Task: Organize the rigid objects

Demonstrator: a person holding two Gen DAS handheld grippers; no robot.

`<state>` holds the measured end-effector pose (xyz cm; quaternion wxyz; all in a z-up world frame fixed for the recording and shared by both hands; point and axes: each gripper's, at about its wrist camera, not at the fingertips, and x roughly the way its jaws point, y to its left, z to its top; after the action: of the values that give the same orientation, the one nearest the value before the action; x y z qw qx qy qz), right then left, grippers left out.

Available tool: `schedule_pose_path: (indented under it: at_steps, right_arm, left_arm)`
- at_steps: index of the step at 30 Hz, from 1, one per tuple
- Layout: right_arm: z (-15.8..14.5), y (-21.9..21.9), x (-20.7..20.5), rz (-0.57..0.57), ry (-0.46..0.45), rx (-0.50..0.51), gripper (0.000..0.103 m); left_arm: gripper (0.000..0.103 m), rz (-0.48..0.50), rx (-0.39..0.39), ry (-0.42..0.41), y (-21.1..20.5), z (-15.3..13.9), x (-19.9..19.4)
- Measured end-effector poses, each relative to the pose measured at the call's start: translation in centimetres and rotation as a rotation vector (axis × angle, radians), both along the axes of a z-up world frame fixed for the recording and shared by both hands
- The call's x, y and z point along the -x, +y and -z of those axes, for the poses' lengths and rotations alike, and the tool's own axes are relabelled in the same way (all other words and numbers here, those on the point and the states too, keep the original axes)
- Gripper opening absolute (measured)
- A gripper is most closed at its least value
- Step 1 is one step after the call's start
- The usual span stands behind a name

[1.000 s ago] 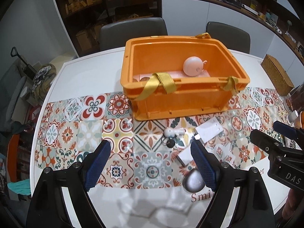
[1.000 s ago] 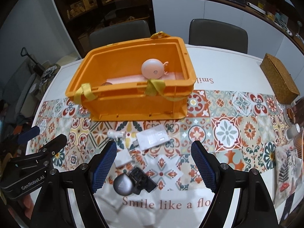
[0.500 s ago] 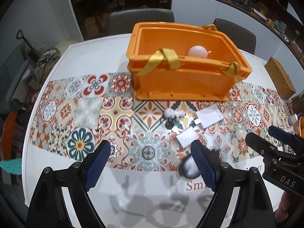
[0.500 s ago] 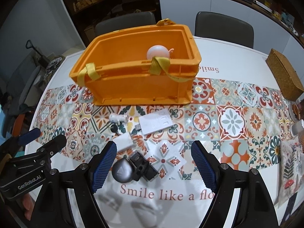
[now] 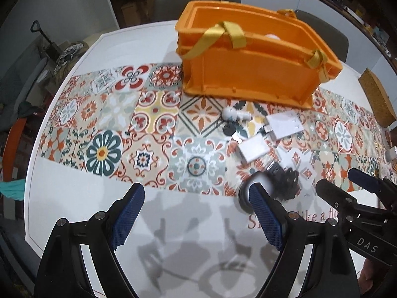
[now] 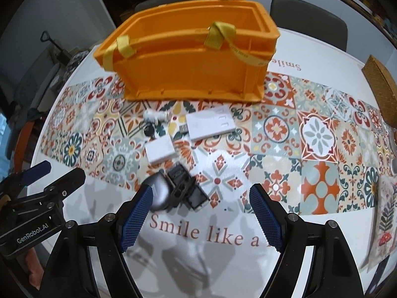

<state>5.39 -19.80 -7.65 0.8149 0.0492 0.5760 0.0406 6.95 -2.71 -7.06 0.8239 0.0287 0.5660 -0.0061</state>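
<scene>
Blue-padded fingers frame the bottom of each wrist view: the left gripper [image 5: 196, 214] and the right gripper [image 6: 201, 214] both hang with jaws well apart and nothing between the pads, tilted down over the white table [image 6: 322, 49]. Nearest the right gripper lie a dark rounded object [image 6: 158, 193] and, touching it, a black clip-like part [image 6: 186, 190]; in the left view the left gripper's right finger partly hides the rounded one. Just beyond them on the patterned tile runner [image 6: 317, 134] sit a small white block [image 6: 160, 150], a larger flat white device [image 6: 211, 123] with a plug end, a small black round piece [image 6: 149, 131] and a white bulb-headed item [image 6: 156, 116]. Farther still stands the orange crate [image 6: 193, 74] with yellow straps draped over its rim; from the left view a sliver of something pale shows inside it, while the right view looks at its outer wall and shows no contents. Printed on the table near the right gripper is "Smile like a", the rest cut off, and the same script appears upside down beyond the crate. The right view reads "GenRobot.AI" on the left gripper's body; the left view reads "DAS" on the right one's. A cork-textured box [image 6: 380, 87] lies at the far right edge.
</scene>
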Motion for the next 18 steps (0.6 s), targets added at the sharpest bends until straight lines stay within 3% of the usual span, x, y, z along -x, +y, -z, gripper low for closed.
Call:
schedule_pose_path:
  at_steps: [18]
  right_arm:
    - [4.7,0.5,-0.1,-0.107,0.089,0.014,0.077]
  left_arm:
    - [0.087,-0.051,-0.024,0.088,-0.3,4.3,1.6]
